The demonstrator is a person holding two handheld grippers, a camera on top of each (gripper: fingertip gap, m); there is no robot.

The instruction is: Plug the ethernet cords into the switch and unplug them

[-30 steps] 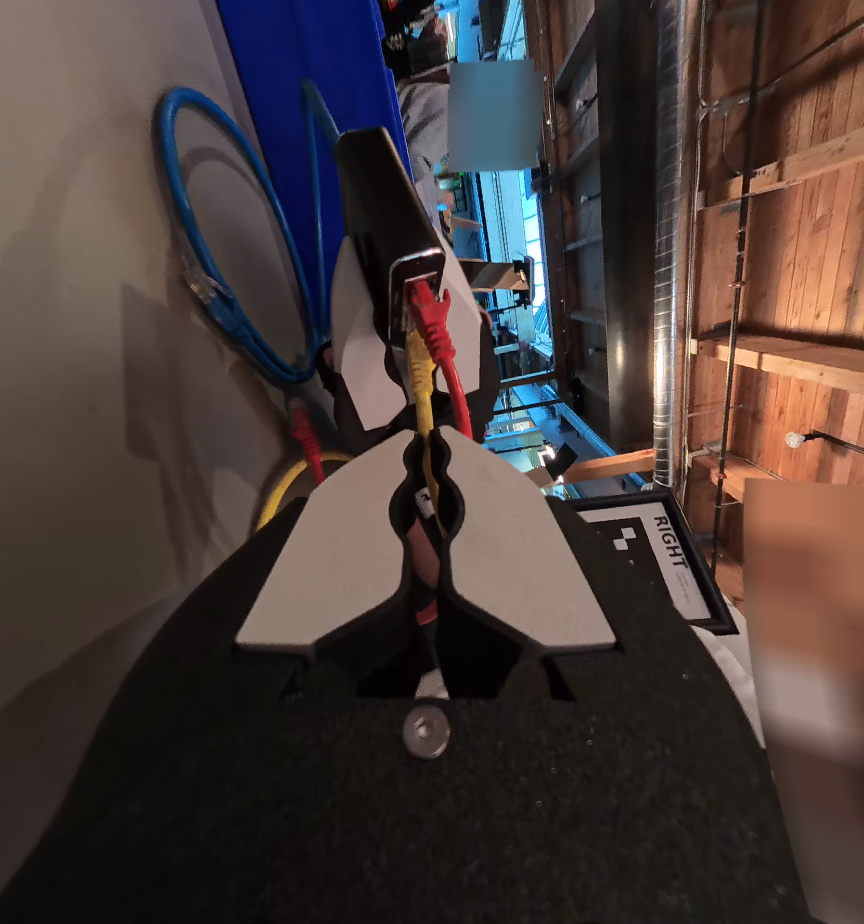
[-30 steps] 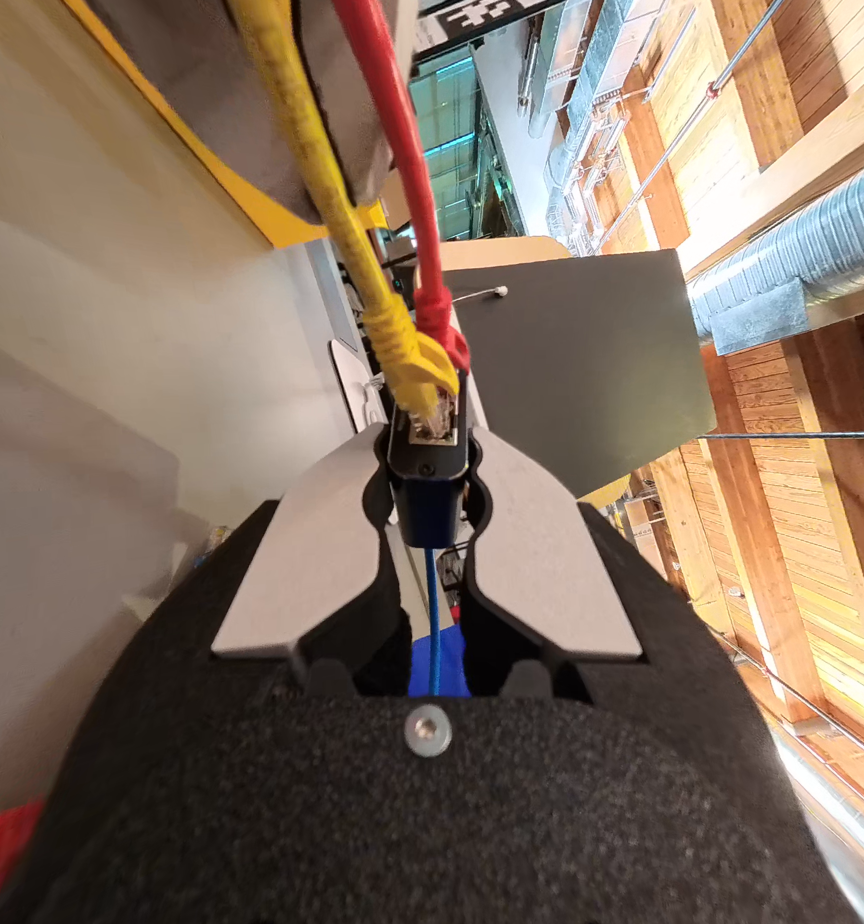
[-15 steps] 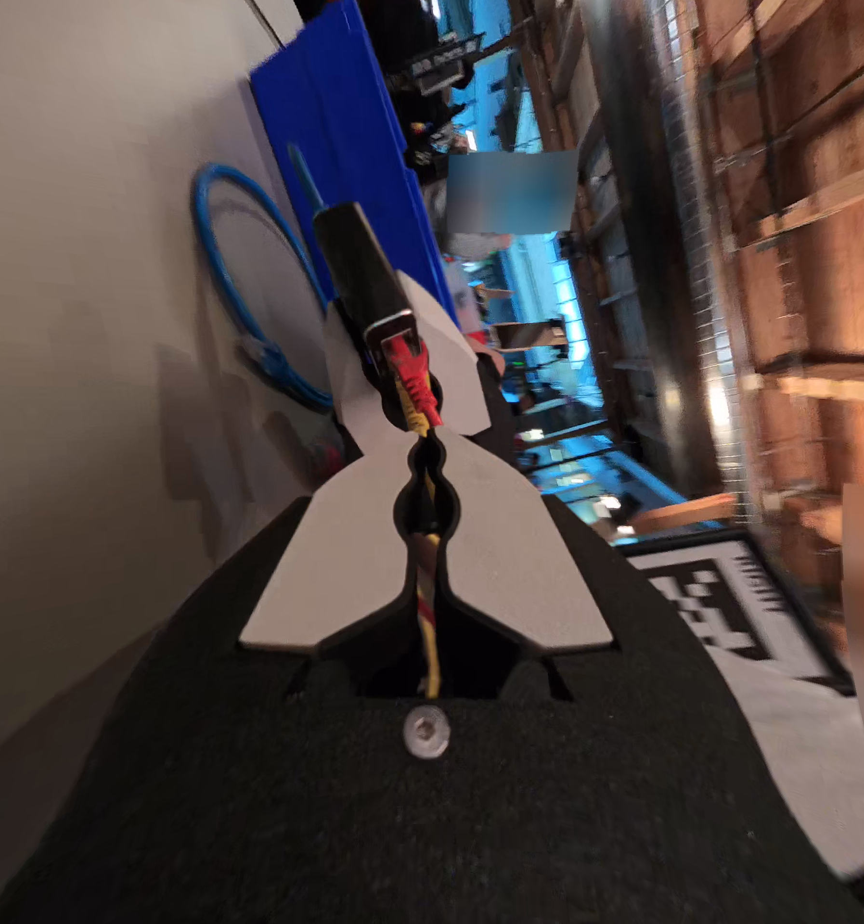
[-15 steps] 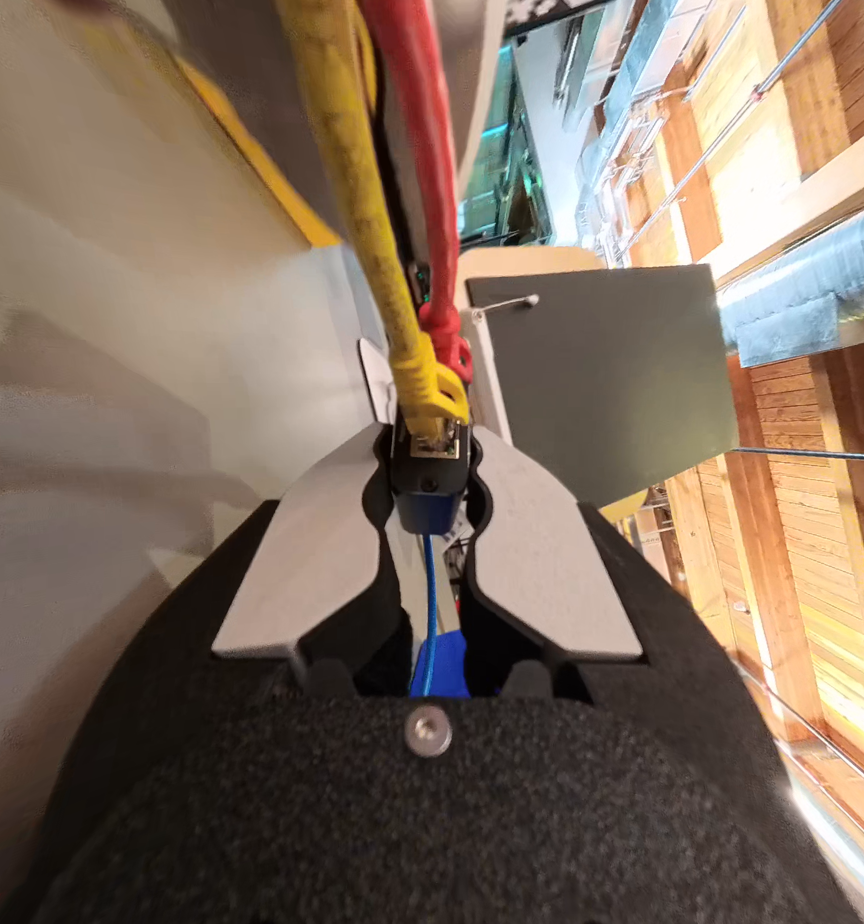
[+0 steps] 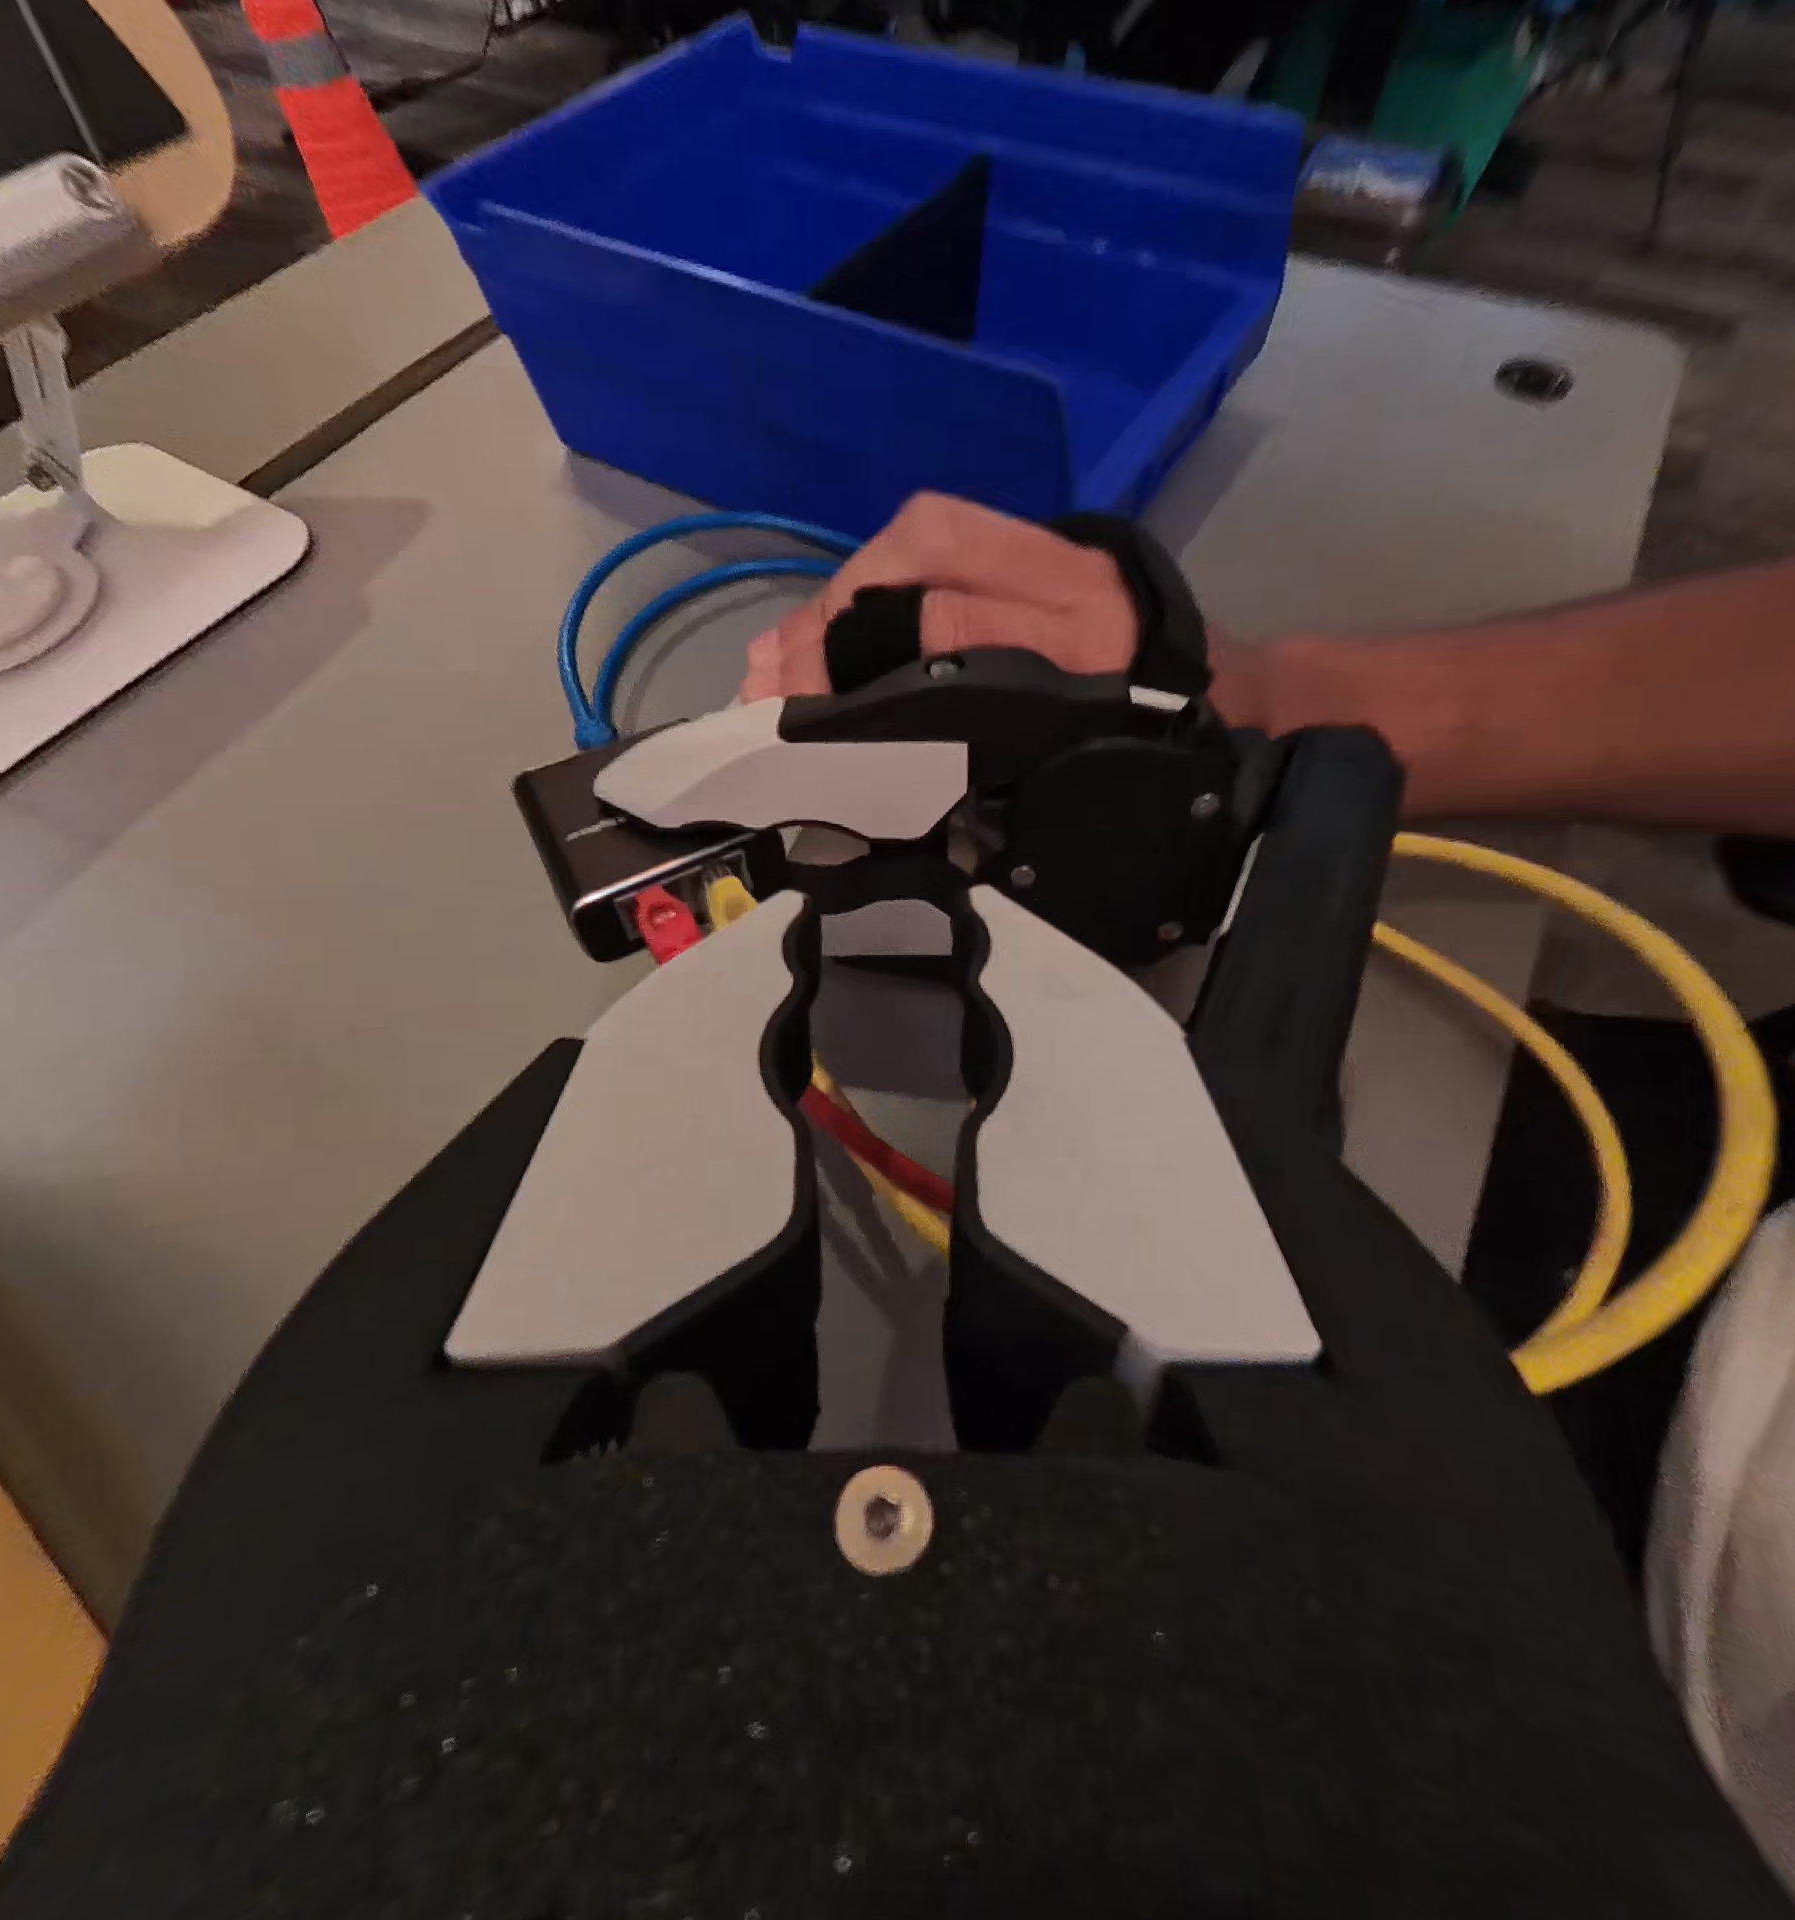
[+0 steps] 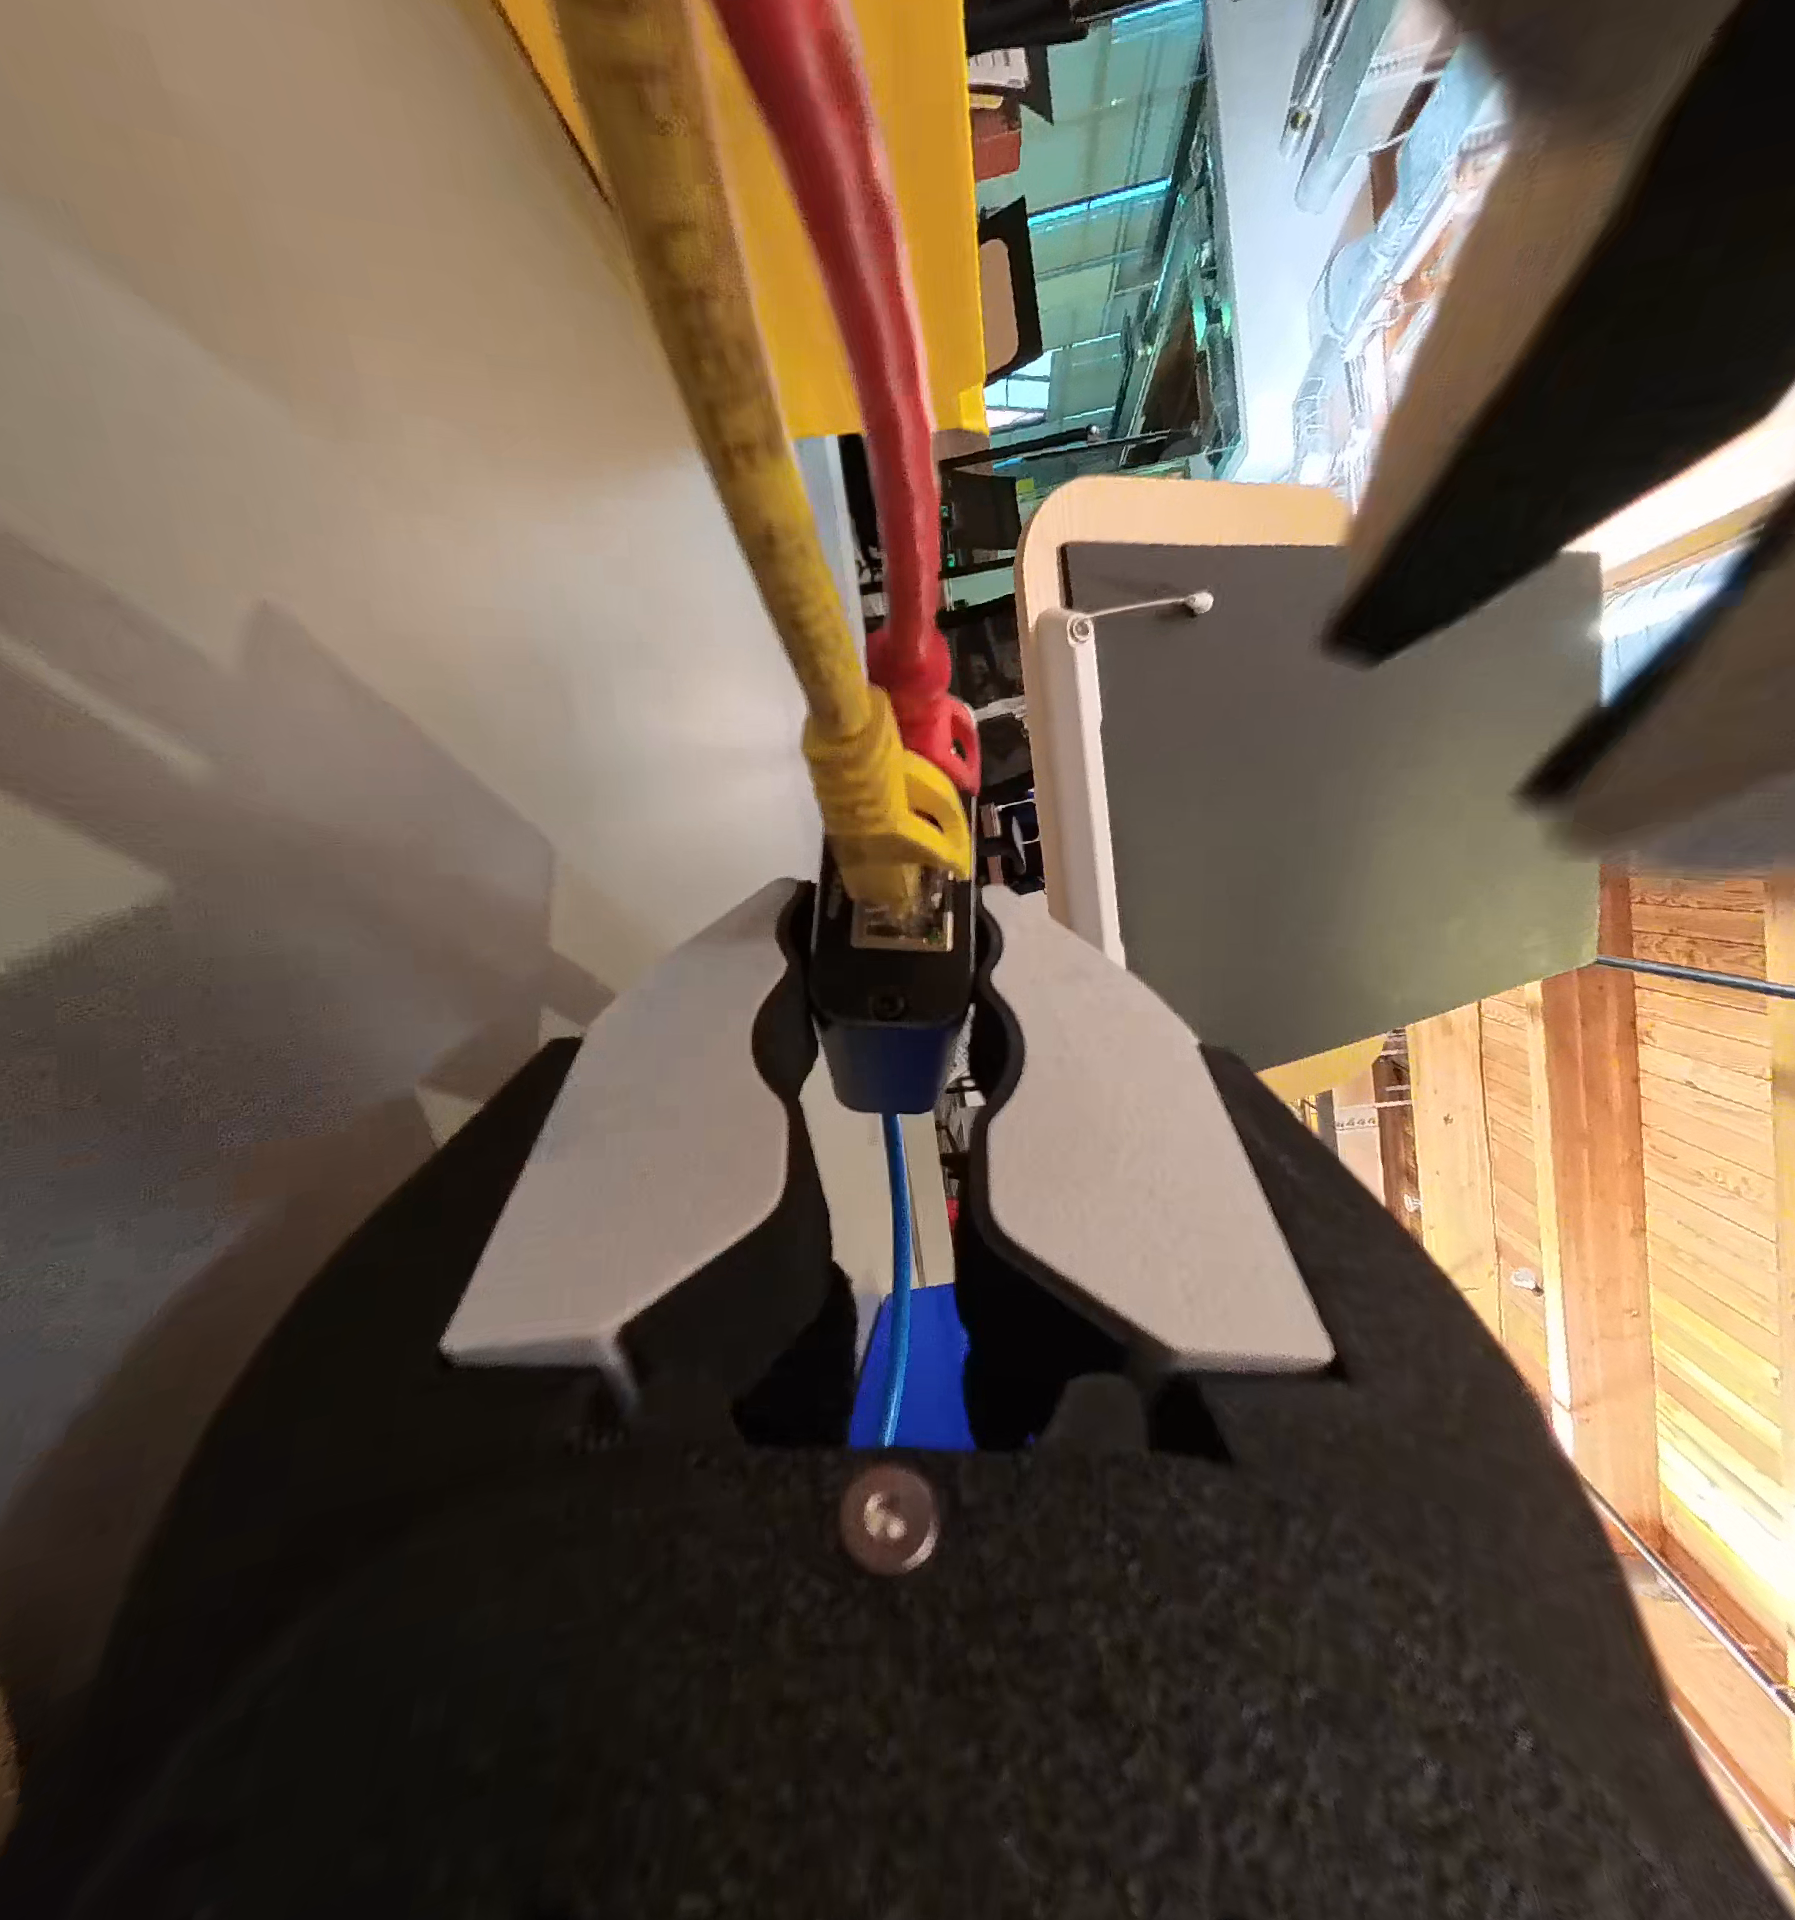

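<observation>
Left gripper (image 5: 888,935): jaws standing apart with nothing between them, just short of the switch's port face.
Left wrist view, switch (image 5: 602,831): small black box with a shiny metal edge, held just off the grey table (image 5: 197,935), in front of the blue bin (image 5: 799,353) that sits toward the table's far edge.
Left wrist view, cords: red cord (image 5: 664,920) and yellow cord (image 5: 724,894) sit side by side in the ports; a blue cord (image 5: 612,623) loops out behind the switch.
Left wrist view, right gripper (image 5: 664,784): its pale fingers clamp the switch from the side, a hand (image 5: 966,613) on its handle.
Right wrist view, right gripper (image 6: 888,956): closed on the switch (image 6: 888,997); the yellow plug (image 6: 888,821) and red plug (image 6: 940,717) enter from above.
Step, my judgement: unplugging; pinch one ribbed boot so the latch tab is pressed, then pull straight out while the right holds firm.
Materials: cords rubbery and springy; fingers matte with scalloped inner edges.
</observation>
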